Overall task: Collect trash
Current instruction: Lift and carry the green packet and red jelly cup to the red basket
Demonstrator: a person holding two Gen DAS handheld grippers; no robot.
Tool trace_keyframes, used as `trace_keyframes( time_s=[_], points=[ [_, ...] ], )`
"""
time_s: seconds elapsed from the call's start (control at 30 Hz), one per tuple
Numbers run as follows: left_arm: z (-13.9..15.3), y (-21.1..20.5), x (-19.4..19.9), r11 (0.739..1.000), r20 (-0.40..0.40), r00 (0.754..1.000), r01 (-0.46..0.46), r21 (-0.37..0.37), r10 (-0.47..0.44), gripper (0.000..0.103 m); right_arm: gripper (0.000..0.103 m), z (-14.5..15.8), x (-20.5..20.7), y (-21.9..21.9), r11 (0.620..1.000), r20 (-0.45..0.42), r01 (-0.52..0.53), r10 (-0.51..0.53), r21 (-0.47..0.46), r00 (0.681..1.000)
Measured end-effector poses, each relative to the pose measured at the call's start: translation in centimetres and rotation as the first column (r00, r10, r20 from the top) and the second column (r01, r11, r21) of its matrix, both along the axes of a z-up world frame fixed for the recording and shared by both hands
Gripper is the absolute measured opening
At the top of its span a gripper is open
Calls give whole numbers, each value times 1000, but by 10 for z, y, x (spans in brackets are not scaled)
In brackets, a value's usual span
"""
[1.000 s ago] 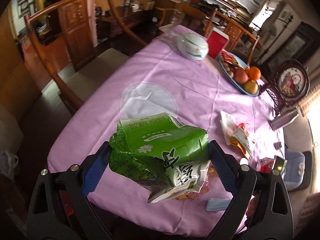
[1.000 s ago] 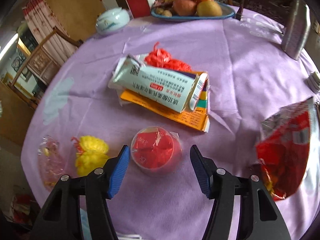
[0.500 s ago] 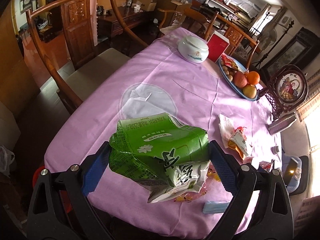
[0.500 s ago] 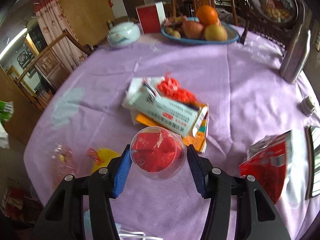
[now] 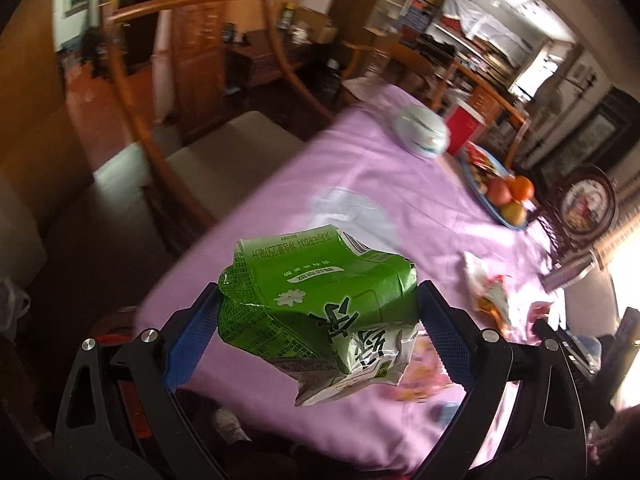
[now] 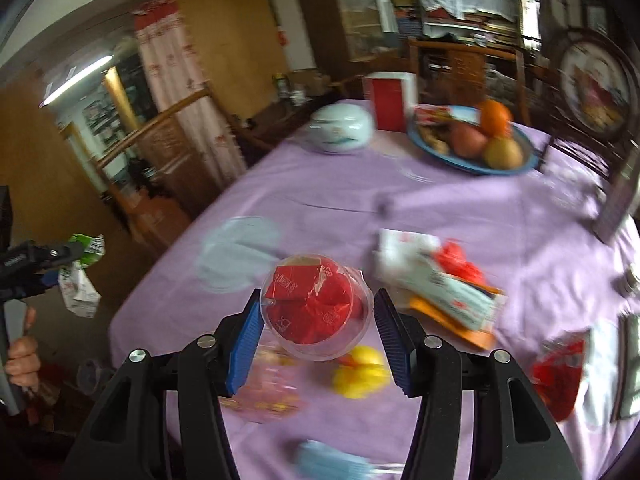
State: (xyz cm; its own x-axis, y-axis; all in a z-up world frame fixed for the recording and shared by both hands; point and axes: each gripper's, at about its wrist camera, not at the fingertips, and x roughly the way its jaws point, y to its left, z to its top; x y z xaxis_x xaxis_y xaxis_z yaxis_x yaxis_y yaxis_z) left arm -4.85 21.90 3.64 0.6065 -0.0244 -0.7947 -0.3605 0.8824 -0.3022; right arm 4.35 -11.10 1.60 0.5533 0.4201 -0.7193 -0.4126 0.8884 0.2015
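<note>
My left gripper (image 5: 318,320) is shut on a crushed green drink carton (image 5: 316,304) and holds it in the air off the near left edge of the purple table (image 5: 360,184). That carton also shows at the left in the right wrist view (image 6: 82,272). My right gripper (image 6: 318,334) is shut on a clear plastic cup with red wrappers inside (image 6: 316,310), lifted above the table. On the cloth lie a white packet on an orange wrapper (image 6: 444,292), a yellow wad (image 6: 362,372), a clear bag (image 6: 264,388) and a red snack bag (image 6: 558,376).
At the far side stand a white lidded bowl (image 6: 340,128), a red box (image 6: 390,102) and a blue fruit plate (image 6: 472,140). A wooden chair (image 5: 192,148) stands left of the table. A blue mask (image 6: 328,460) lies at the near edge.
My right gripper closed on the cup and lifted it off the cloth, pulling back. My left gripper drew back and left with the carton, now beyond the table edge.
</note>
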Motion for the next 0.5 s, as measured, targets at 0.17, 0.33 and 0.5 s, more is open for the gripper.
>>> trace_keyframes(
  time_s=[0.17, 0.33, 0.5],
  points=[
    [-14, 56, -48, 992, -33, 991, -129, 9, 129, 93, 55, 6, -7, 70, 988, -4, -152, 152, 15, 988],
    [-41, 107, -100, 966, -103, 960, -260, 6, 259, 93, 55, 12, -24, 131, 961, -9, -276, 276, 17, 961],
    [-83, 146, -147, 933, -217, 914, -358, -35, 342, 93, 55, 17, -46, 179, 927, -8, -375, 375, -6, 927]
  ],
)
